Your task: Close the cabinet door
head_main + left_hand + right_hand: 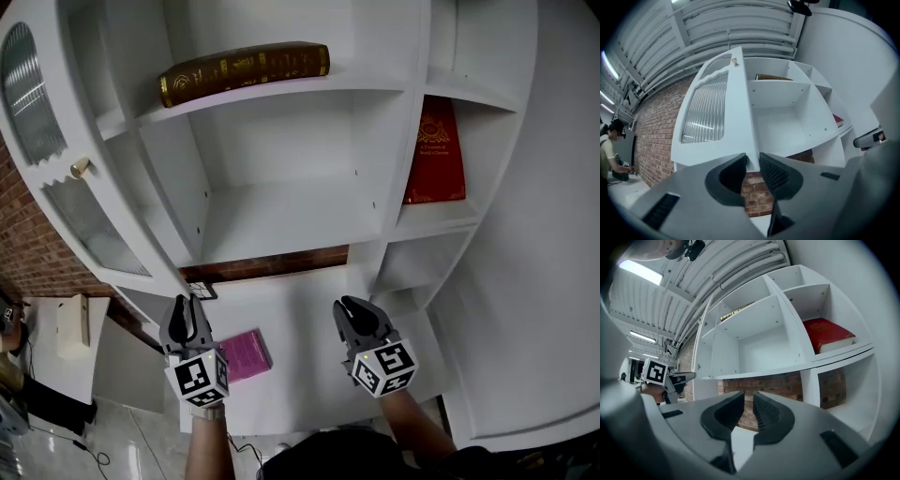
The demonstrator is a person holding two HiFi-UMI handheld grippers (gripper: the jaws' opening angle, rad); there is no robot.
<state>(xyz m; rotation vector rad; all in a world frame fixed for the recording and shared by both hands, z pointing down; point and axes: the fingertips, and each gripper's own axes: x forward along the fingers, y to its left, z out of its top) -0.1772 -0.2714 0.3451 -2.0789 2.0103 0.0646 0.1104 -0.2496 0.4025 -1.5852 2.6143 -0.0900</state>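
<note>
While left gripper [187,302] and right gripper [347,306] gape narrowly, empty, the ribbed-glass cabinet door [52,175] stands open.

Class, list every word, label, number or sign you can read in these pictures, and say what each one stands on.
No text can be read.
Brown book with gold trim, upper shelf: gold spine lettering, too small to read.
Red hardback book: gold cover lettering, too blurred to read.
Pink flat book: no print can be made out.
Left gripper and right gripper, cubes: black-and-white square markers, no words.
</note>
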